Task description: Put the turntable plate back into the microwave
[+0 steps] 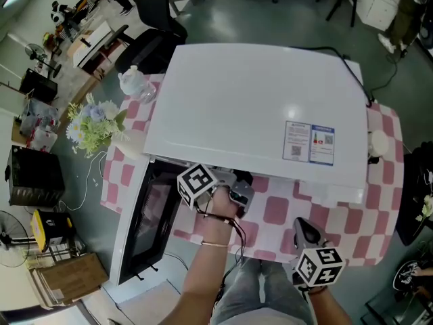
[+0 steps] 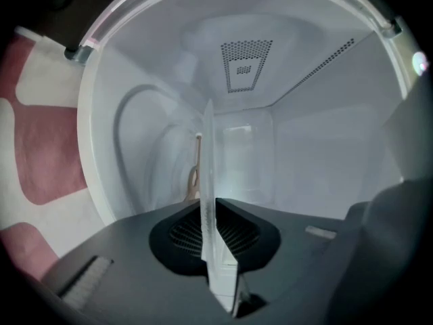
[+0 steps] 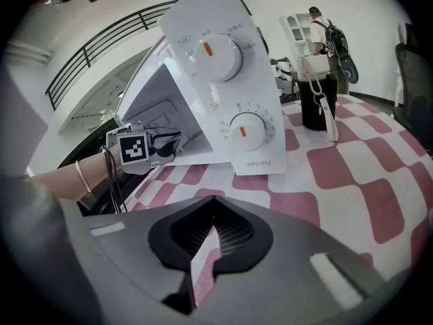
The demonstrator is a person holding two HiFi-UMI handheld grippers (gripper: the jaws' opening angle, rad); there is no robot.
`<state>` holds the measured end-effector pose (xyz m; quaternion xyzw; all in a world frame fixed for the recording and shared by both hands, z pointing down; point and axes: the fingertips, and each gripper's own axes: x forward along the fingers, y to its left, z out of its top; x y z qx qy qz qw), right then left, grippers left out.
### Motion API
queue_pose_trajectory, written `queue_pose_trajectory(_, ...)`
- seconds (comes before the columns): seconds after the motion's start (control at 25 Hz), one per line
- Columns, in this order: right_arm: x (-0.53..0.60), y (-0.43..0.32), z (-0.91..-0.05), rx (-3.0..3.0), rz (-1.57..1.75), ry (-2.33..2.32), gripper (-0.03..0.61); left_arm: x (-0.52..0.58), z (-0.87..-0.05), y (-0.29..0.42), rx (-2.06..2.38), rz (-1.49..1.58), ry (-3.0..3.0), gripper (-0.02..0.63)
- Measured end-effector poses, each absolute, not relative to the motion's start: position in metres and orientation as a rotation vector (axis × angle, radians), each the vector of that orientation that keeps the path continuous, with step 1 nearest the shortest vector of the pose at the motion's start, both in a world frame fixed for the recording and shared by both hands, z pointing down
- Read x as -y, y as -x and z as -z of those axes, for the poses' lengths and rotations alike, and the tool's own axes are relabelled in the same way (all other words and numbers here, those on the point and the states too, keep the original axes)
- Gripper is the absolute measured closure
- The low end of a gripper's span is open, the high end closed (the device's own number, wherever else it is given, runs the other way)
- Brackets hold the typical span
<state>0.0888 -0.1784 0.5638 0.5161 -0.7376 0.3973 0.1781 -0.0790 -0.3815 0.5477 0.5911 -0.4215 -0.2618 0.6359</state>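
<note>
The white microwave (image 1: 257, 107) stands on a pink-and-white checked tablecloth (image 1: 277, 212), its door (image 1: 145, 215) swung open at the left. My left gripper (image 1: 237, 189) reaches into the opening, its tips hidden under the top edge. In the left gripper view the glass turntable plate (image 2: 210, 154) shows edge-on inside the white cavity (image 2: 325, 147), and the left gripper (image 2: 211, 212) is shut on its near rim. My right gripper (image 1: 301, 223) hangs over the table's front edge, shut and empty (image 3: 213, 212). It faces the control panel (image 3: 223, 93) and the left gripper (image 3: 162, 144).
A bunch of flowers (image 1: 91, 124) and a glass pot (image 1: 132, 81) stand left of the microwave. A black cup with a white strap (image 3: 318, 100) stands to its right. Office chairs (image 1: 152, 39) and a person (image 3: 325, 32) are behind.
</note>
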Motion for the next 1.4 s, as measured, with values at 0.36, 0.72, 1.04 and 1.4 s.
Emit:
queue_pose_trajectory(0.36,0.183,-0.088,-0.559,2.108,-1.118,-1.445,0.569,0.385,-0.546,0.083,1.046,0.498,-1.413,0.505)
queue_pose_trajectory(0.72,0.184,-0.088,-0.556,2.118,-1.113,-1.435,0.569,0.383,-0.541,0.079,1.077,0.386,-1.467,0.417)
queue_pose_trajectory(1.04,0.183,-0.087,-0.554,2.129,-1.103,-1.434,0.569,0.378,-0.539,0.068,1.031,0.246,-1.537,0.328)
queue_pose_trajectory(1.4,0.178,-0.088,-0.553,2.131,-1.099,-1.437,0.568,0.368,-0.538,0.06,1.012,0.172,-1.592,0.316)
